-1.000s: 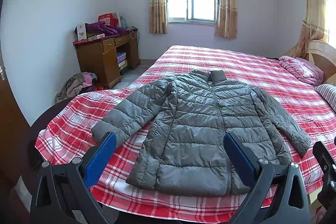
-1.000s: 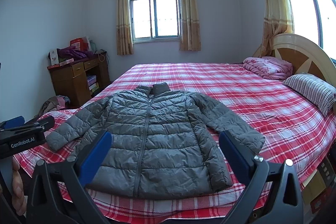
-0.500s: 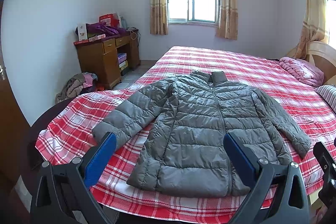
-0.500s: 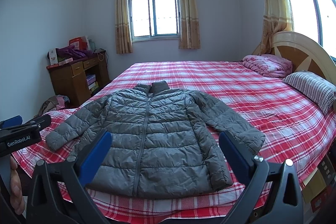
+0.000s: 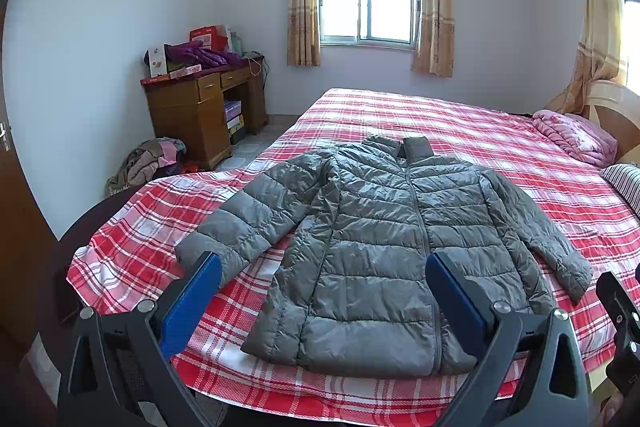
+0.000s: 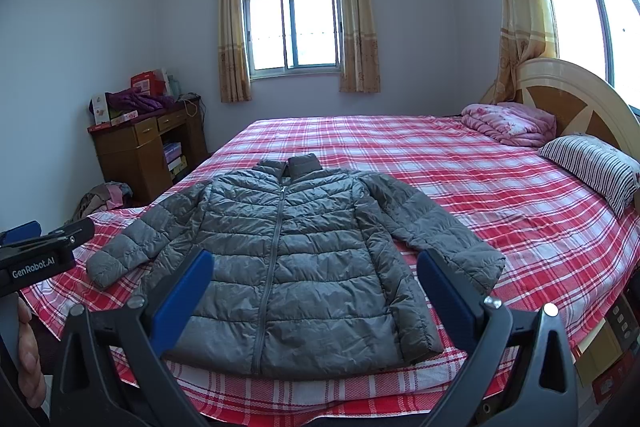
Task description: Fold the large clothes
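Note:
A grey quilted puffer jacket [image 5: 384, 247] [image 6: 280, 259] lies flat and zipped on the red plaid bed [image 5: 480, 131] [image 6: 440, 163], collar toward the window, both sleeves spread out to the sides. My left gripper [image 5: 323, 269] hovers open in front of the jacket's hem, nothing between its blue pads. My right gripper [image 6: 315, 265] also stands open, short of the hem, holding nothing. In the right wrist view the left gripper's body [image 6: 40, 255] shows at the left edge with a hand [image 6: 28, 359] on it.
A wooden desk [image 5: 200, 107] with clutter stands left of the bed, with a heap of clothes [image 5: 148, 163] on the floor beside it. A pink quilt [image 6: 508, 123] and striped pillow [image 6: 592, 163] lie by the headboard [image 6: 580, 95] at right. Cardboard boxes [image 6: 608, 355] sit by the bed's right corner.
Both views shift slightly: the jacket sits a little lower in the left wrist view and a little higher in the right wrist view. The jacket itself has not moved.

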### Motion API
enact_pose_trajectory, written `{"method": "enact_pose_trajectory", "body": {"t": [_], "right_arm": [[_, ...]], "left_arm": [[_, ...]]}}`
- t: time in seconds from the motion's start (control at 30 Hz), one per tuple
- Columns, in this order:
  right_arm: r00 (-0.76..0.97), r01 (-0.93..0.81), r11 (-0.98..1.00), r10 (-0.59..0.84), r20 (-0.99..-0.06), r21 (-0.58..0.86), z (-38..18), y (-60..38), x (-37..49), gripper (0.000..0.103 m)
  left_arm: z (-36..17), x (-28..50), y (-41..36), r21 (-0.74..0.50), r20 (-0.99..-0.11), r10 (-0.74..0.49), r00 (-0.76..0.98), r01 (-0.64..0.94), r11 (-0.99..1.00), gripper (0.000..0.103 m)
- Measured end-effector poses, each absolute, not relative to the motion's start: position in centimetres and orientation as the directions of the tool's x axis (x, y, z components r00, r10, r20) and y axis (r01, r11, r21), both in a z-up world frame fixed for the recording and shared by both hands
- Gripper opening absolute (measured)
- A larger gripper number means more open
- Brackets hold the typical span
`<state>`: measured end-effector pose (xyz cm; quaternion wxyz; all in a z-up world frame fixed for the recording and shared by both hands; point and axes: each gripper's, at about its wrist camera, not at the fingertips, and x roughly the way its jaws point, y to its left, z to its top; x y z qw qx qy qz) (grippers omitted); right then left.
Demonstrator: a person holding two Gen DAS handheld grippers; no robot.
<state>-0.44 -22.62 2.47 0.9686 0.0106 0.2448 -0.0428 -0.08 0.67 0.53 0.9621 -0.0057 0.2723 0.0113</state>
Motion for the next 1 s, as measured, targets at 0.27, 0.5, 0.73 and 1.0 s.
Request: {"method": "enact_pose_trajectory", "body": {"t": [0.27,0.5,0.73,1.0], "right_arm": [[0.875,0.092,0.996,-0.08,-0.478,0.002,2.19,-23.01,-0.38,0.103],[0.875,0.092,0.996,-0.08,-0.477,0.001,2.2,-22.92,-0.36,0.103],[0.874,0.093,0.996,-0.08,-0.479,0.002,2.07,-22.95,-0.31,0.103],[0.871,0.092,0.996,-0.08,-0.485,0.001,1.59,-22.98,-0.28,0.103]], "left_arm": [[0.41,-0.16,0.72,-0.005,-0.526,0.017,0.85,-0.024,1.0,0.102],[0.31,-0.15,0.76,-0.002,-0.525,0.019,0.851,-0.024,1.0,0.102],[0.13,-0.06,0.74,0.002,-0.527,0.022,0.849,-0.025,1.0,0.102],[-0.3,0.33,0.85,0.005,-0.543,0.022,0.839,-0.022,1.0,0.102]]}}
